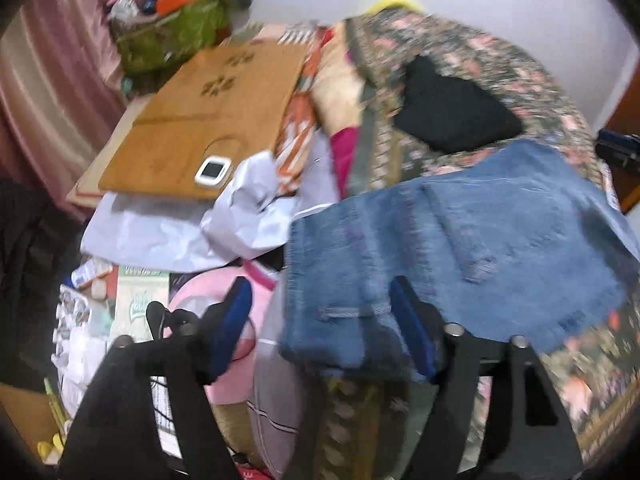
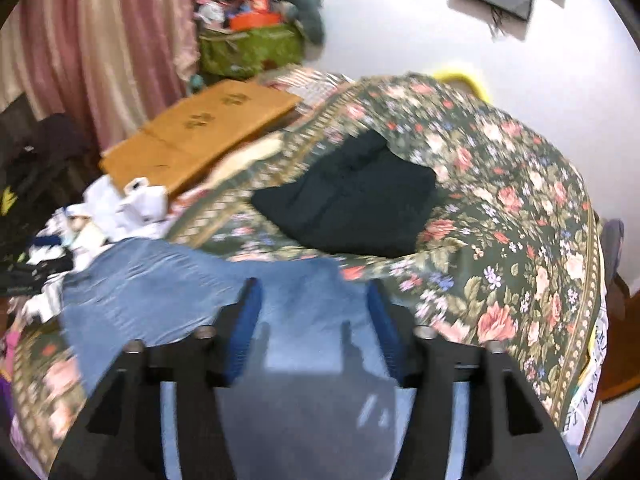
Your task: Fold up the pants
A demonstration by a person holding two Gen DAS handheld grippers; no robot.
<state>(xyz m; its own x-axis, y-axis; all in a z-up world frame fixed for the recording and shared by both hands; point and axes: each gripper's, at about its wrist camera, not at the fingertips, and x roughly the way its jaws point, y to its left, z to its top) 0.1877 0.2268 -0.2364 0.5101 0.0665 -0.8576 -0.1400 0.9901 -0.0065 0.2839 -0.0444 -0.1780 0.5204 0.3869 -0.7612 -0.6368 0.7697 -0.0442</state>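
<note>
Blue denim pants point(image 1: 460, 248) lie folded on a floral bedspread point(image 1: 472, 52). In the left wrist view my left gripper point(image 1: 322, 304) is open, its blue pads wide apart just above the near left edge of the denim. In the right wrist view the pants point(image 2: 168, 288) spread left and under my right gripper point(image 2: 314, 300), which is open with nothing between the pads, right above the denim. Both views are motion-blurred.
A black folded garment point(image 2: 352, 196) lies further back on the bedspread point(image 2: 520, 208). A wooden board point(image 1: 208, 120) with a small white device point(image 1: 212, 170), white paper point(image 1: 192, 224), a green bag point(image 1: 172, 36), pink curtain point(image 2: 100, 40) and clutter stand to the left.
</note>
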